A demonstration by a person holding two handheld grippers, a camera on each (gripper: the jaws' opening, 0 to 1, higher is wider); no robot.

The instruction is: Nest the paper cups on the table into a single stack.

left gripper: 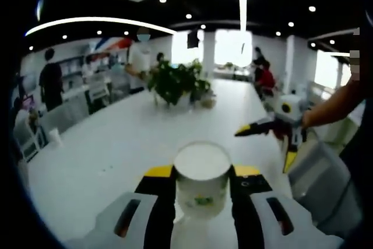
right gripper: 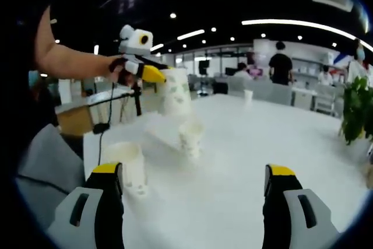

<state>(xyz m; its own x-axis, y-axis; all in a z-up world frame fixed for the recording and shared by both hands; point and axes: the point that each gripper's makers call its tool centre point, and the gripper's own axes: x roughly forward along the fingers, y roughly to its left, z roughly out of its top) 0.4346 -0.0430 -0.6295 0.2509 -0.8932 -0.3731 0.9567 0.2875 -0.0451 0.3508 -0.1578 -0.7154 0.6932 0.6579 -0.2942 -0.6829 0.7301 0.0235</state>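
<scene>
My left gripper (left gripper: 202,173) is shut on a white paper cup (left gripper: 202,183), gripped by its sides with the open mouth facing the camera. In the right gripper view the same left gripper (right gripper: 150,74) holds that cup (right gripper: 176,94) in the air above the white table (right gripper: 233,202). Below it a small cup (right gripper: 191,138) stands upright, and a wider cup (right gripper: 129,168) stands nearer, beside my right gripper's left jaw. My right gripper (right gripper: 194,173) is open and holds nothing; in the left gripper view the right gripper (left gripper: 265,147) hovers off to the right, jaws spread.
A potted plant (left gripper: 175,83) stands mid-table; its leaves (right gripper: 356,109) show at the right edge. Another small cup (right gripper: 249,94) stands far back. A cable and stand (right gripper: 105,126) are at the table's left end. Several people stand and sit behind the table.
</scene>
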